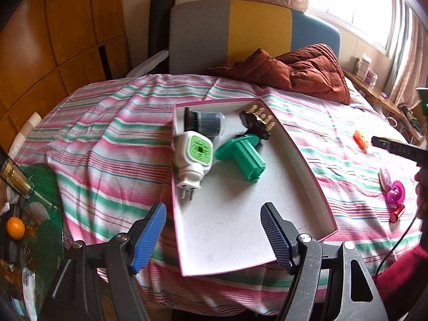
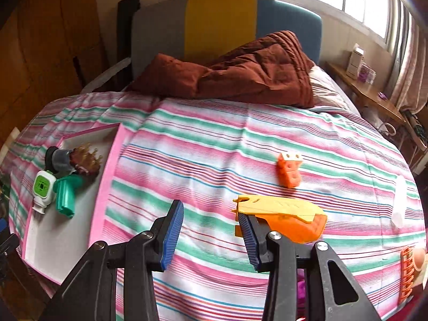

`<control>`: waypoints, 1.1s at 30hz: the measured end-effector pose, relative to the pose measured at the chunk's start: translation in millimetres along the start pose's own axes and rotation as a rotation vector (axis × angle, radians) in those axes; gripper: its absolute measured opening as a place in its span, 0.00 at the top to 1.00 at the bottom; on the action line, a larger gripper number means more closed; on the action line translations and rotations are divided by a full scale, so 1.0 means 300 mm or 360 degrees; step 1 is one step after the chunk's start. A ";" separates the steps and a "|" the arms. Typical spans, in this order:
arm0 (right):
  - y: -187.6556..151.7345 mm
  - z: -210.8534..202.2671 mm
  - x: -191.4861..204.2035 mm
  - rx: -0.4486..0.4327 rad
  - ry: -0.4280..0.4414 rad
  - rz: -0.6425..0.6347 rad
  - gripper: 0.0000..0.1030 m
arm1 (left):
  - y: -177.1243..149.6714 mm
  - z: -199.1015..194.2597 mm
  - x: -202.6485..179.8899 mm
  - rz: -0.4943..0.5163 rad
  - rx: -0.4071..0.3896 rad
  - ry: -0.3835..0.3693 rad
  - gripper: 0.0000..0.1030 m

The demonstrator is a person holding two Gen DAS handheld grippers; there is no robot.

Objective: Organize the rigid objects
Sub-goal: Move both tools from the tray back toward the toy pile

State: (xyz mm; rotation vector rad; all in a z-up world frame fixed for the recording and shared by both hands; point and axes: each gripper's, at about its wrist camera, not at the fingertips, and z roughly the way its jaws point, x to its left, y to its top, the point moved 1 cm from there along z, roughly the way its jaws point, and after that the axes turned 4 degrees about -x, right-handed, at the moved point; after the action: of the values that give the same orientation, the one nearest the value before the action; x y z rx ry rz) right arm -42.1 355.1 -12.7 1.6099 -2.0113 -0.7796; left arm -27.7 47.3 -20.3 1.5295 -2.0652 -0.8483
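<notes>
A shallow pink-edged white tray point(image 1: 240, 227) lies on the striped bed. It holds a white-and-green plug-in device point(image 1: 194, 157), a green plastic part point(image 1: 242, 157), a black-and-grey cylinder point(image 1: 204, 124) and a brown part with gold pins point(image 1: 258, 121). My left gripper point(image 1: 212, 238) is open and empty over the tray's near end. My right gripper point(image 2: 208, 236) is open and empty above the bedspread, just left of an orange-and-yellow plastic piece point(image 2: 283, 215). An orange block point(image 2: 289, 169) lies farther back. The tray point(image 2: 105, 187) shows at left in the right wrist view.
A rust-brown quilt point(image 2: 246, 72) is bunched at the headboard. Pink and red small items point(image 1: 392, 194) lie on the bed's right side. An orange ridged item point(image 2: 408, 275) sits at the right edge. A cluttered green surface with an orange fruit point(image 1: 15, 227) is at left.
</notes>
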 end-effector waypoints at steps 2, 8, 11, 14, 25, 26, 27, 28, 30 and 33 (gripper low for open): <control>0.006 -0.003 -0.085 -0.0008 -0.0065 0.0053 0.59 | 0.005 0.003 -0.023 0.0024 0.0004 -0.0013 0.28; -0.008 0.004 -0.366 -0.0018 -0.0307 0.0292 0.59 | 0.040 0.018 -0.108 0.0112 0.0005 -0.0063 0.28; -0.047 0.007 -0.506 -0.0026 -0.0418 0.0499 0.59 | 0.067 0.028 -0.162 0.0156 0.0003 -0.0096 0.22; -0.091 0.000 -0.629 0.0004 -0.0451 0.0822 0.59 | 0.097 0.042 -0.231 0.0213 -0.0008 -0.0137 0.20; -0.133 -0.008 -0.716 0.0028 -0.0375 0.1082 0.59 | 0.189 0.155 -0.563 0.0426 0.0054 -0.0341 0.20; -0.132 -0.007 -0.715 0.0029 -0.0368 0.1085 0.59 | 0.197 0.172 -0.594 0.0440 0.0067 -0.0361 0.20; -0.132 -0.003 -0.713 0.0030 -0.0361 0.1091 0.59 | 0.207 0.190 -0.626 0.0451 0.0084 -0.0382 0.20; -0.132 -0.002 -0.717 0.0033 -0.0352 0.1101 0.59 | 0.218 0.209 -0.657 0.0456 0.0102 -0.0408 0.20; -0.139 -0.003 -0.723 0.0038 -0.0326 0.1132 0.59 | 0.238 0.245 -0.714 0.0454 0.0140 -0.0466 0.20; -0.145 -0.001 -0.733 0.0044 -0.0297 0.1171 0.59 | 0.273 0.302 -0.800 0.0433 0.0198 -0.0551 0.21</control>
State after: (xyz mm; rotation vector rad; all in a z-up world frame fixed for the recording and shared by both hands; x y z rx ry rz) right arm 38.1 562.5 -40.5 0.7061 -2.4977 -0.6183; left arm -72.6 312.8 -24.9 1.1832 -2.5457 -0.9449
